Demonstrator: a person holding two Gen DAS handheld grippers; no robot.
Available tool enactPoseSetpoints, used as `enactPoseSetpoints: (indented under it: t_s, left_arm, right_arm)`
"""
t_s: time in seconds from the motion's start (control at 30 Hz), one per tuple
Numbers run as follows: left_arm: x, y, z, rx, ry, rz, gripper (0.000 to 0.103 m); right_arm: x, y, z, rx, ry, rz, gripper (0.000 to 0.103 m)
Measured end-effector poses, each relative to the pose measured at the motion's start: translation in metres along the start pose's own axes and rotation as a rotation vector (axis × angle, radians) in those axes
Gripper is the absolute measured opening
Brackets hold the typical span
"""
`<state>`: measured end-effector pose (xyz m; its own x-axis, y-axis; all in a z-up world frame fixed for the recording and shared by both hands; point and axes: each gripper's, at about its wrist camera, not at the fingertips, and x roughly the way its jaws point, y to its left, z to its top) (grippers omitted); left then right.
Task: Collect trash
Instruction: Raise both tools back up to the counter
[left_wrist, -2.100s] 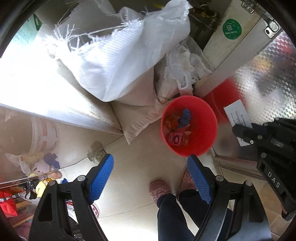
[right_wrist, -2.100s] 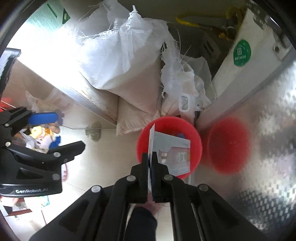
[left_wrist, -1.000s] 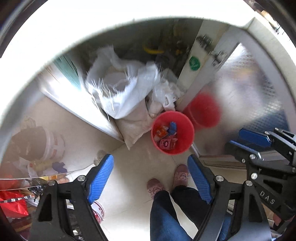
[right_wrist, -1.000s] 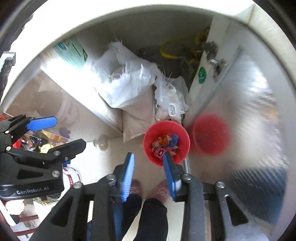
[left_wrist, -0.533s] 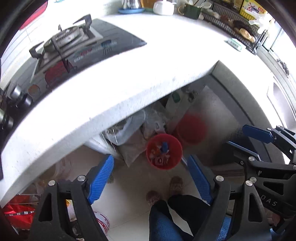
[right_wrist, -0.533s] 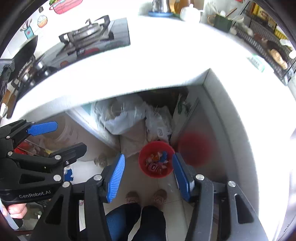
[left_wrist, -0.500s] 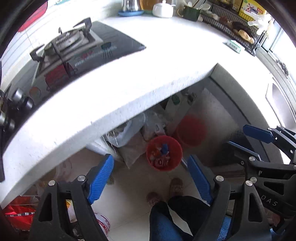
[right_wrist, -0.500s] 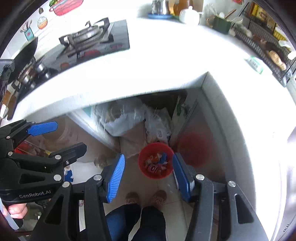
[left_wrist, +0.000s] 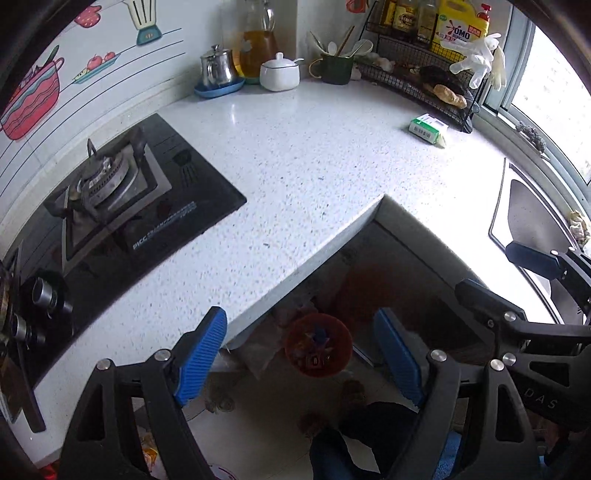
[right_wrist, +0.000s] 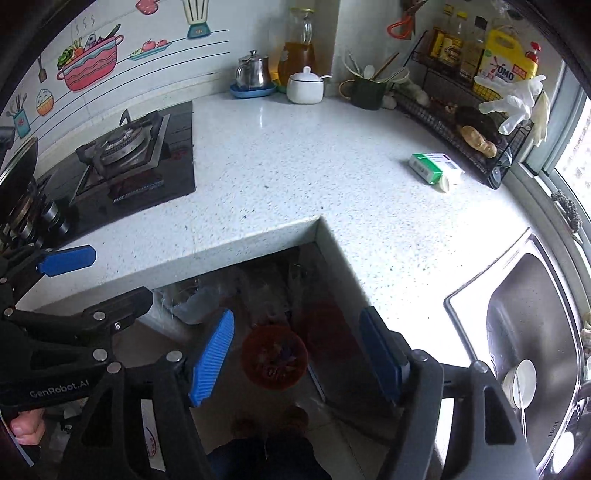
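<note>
Hovering with left gripper (left_wrist: 301, 352) and right gripper (right_wrist: 297, 356) jaws apart, right just widening, both empty; risking overlooking green-and-white cardboard carton (right_wrist: 436, 168) far beyond the tips.

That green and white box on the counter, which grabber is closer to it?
The right gripper, probably. The green and white box lies far up the counter by the wire rack, right of both. The left gripper is on the right one's far side. Neither is close.
</note>
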<state>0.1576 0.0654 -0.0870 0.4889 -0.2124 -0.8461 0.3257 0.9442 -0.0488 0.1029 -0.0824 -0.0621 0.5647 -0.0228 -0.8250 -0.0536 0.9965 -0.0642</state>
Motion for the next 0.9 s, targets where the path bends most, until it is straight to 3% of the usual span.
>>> enactPoseSetpoints:
  t_s: [0.2, 0.6, 0.9]
  left_arm:
    - [0.008, -0.018, 0.034, 0.063, -0.021, -0.030, 0.081]
    - [0.045, -0.061, 0.128, 0.155, -0.043, -0.050, 0.081]
    - [0.078, -0.116, 0.202, 0.257, -0.045, -0.063, 0.081]
  right_arm:
    - [-0.011, -0.023, 0.023, 0.051, -0.069, -0.047, 0.081]
    - [0.017, -0.085, 0.069, 0.166, -0.076, -0.102, 0.083]
    - [0.029, -0.151, 0.098, 0.274, -0.079, -0.129, 0.083]
